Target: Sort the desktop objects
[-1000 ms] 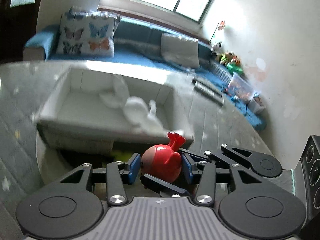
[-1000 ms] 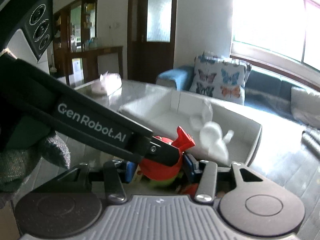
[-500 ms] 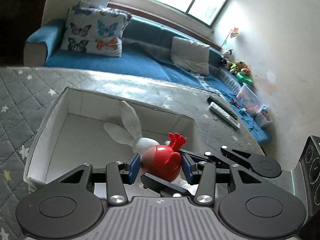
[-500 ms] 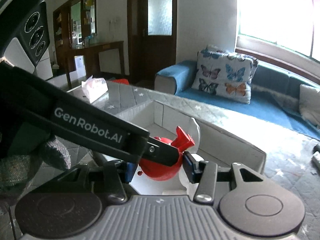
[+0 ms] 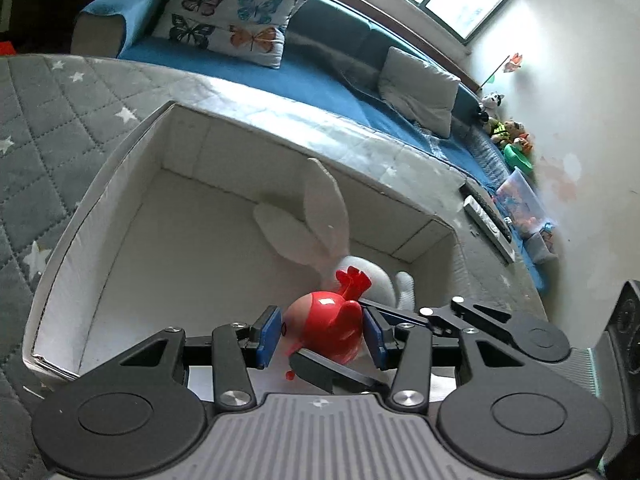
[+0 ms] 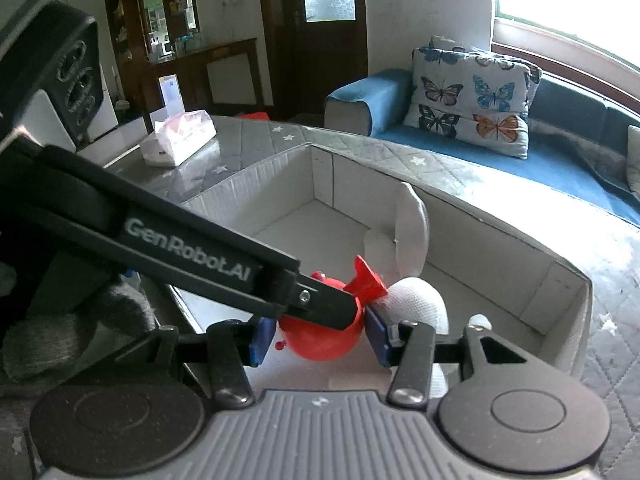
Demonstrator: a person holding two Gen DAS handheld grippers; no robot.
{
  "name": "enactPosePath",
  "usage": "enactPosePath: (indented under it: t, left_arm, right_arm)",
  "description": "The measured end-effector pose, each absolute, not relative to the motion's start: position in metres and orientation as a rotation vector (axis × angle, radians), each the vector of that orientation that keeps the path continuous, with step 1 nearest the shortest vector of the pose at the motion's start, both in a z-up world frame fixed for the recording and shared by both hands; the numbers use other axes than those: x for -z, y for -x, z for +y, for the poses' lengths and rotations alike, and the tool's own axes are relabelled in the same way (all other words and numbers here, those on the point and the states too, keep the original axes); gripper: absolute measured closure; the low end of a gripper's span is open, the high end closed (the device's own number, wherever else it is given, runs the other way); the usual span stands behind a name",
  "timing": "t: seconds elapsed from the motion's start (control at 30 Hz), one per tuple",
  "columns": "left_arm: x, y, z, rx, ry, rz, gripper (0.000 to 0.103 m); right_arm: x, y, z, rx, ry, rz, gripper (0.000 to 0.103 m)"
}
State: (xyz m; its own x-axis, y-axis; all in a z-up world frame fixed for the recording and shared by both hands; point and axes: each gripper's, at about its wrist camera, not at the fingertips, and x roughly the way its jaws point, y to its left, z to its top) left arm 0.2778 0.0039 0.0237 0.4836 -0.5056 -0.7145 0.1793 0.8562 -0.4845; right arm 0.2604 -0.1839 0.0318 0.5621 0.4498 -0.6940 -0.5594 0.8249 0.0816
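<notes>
Both wrist views look closely down into the white box (image 5: pixel 100 216).

grey quilted star-print table cover (image 5: pixel 48 128), white open box (image 5: pixel 120 184) on it, tissue pack (image 6: pixel 180 142), remote controls (image 5: pixel 486 220) near far edge

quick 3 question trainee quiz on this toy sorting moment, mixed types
1. True or false: the red toy already rests on the floor of the white box.
2. Which soft toy lies in the box? A) white rabbit B) brown bear C) green frog
3. Fill in: the tissue pack sits on the grey ____.

Key: 1 false, both the left gripper and right gripper hold it above the box; 2 A; 3 table cover.
</notes>
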Motion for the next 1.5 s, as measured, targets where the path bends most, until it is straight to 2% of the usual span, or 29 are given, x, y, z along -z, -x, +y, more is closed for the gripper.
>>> enactPosePath:
  t: [0.6,0.73,0.8,0.87,1.23,1.5]
  left_arm:
    - [-0.052,-0.236,-0.002,0.405,0.263,0.887,0.056]
    - [-0.061,-0.217,-0.003,0.412,0.242,0.857,0.056]
    - [-0.064,-0.207,-0.003,0.410,0.228,0.845,0.056]
    - [-0.067,-0.199,-0.002,0.407,0.216,0.834,0.056]
    - [-0.070,-0.155,0.011,0.366,0.175,0.796,0.056]
    - [-0.056,-0.130,0.027,0.329,0.158,0.811,0.056]
  right_arm:
    - [-0.054,-0.215,-0.188,-0.542,0.144,0.666,0.046]
    - [-0.062,-0.195,-0.192,-0.534,0.134,0.631,0.039]
    - [-0.065,-0.185,-0.193,-0.527,0.137,0.615,0.039]
    - [-0.067,-0.175,-0.195,-0.524,0.132,0.604,0.033]
    - [-0.070,-0.130,-0.193,-0.513,0.112,0.572,0.023]
    - [-0.060,-0.103,-0.179,-0.538,0.110,0.576,0.023]
